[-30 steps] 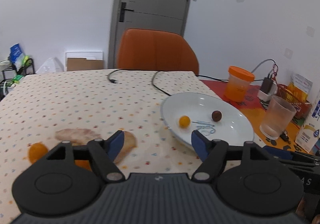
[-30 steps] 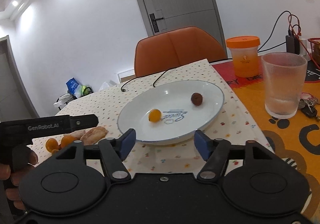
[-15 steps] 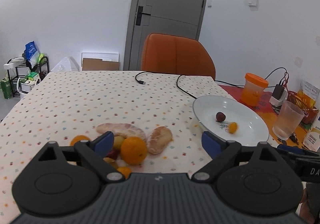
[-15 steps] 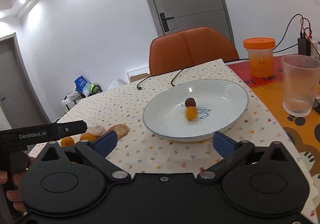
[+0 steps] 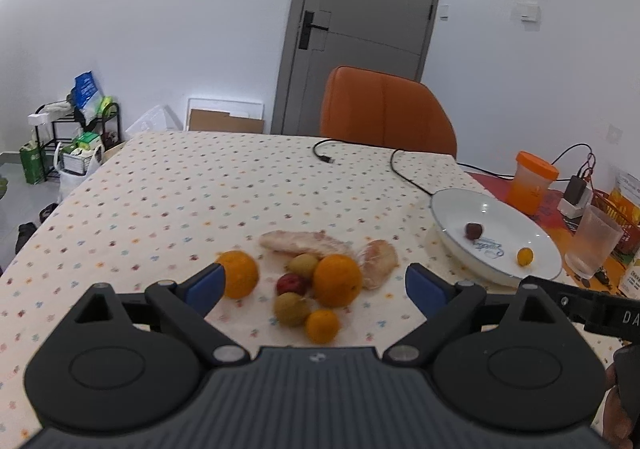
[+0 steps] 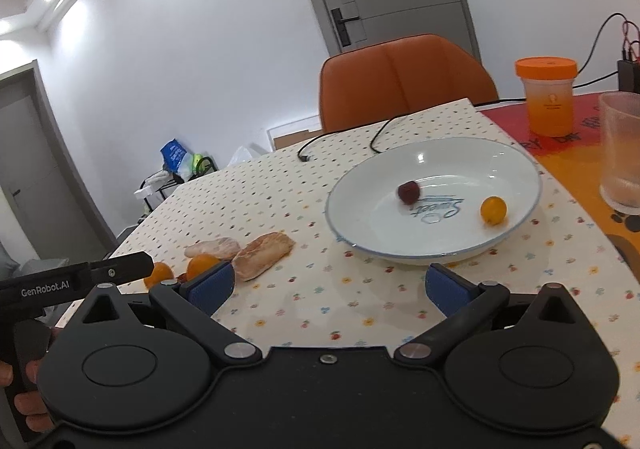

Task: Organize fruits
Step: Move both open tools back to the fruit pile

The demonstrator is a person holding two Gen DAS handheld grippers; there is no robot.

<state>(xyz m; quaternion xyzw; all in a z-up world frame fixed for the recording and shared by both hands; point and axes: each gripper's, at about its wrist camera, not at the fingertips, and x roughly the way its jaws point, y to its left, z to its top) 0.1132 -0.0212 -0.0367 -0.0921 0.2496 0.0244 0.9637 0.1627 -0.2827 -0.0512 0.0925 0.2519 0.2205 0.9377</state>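
Note:
A pile of fruit lies on the dotted tablecloth: a big orange point(image 5: 337, 280), a second orange point(image 5: 239, 273), a small orange point(image 5: 322, 325), a red fruit point(image 5: 291, 283), two yellow-green fruits point(image 5: 303, 264) and two peeled pomelo pieces point(image 5: 304, 242). My left gripper point(image 5: 316, 289) is open and empty just above and in front of the pile. The white plate point(image 5: 532, 241) to the right holds a dark red fruit point(image 6: 409, 191) and a small yellow fruit point(image 6: 493, 209). My right gripper point(image 6: 328, 287) is open and empty, in front of the plate point(image 6: 352, 221).
An orange-lidded jar point(image 6: 547, 101) and a ribbed glass point(image 6: 621, 157) stand right of the plate on an orange mat. A black cable point(image 5: 360, 153) lies across the far table. An orange chair point(image 5: 384, 113) stands behind the table.
My left gripper swung left from the plate to the fruit pile and its jaws opened wider. My right gripper's jaws opened wider too and it shifted left of the plate.

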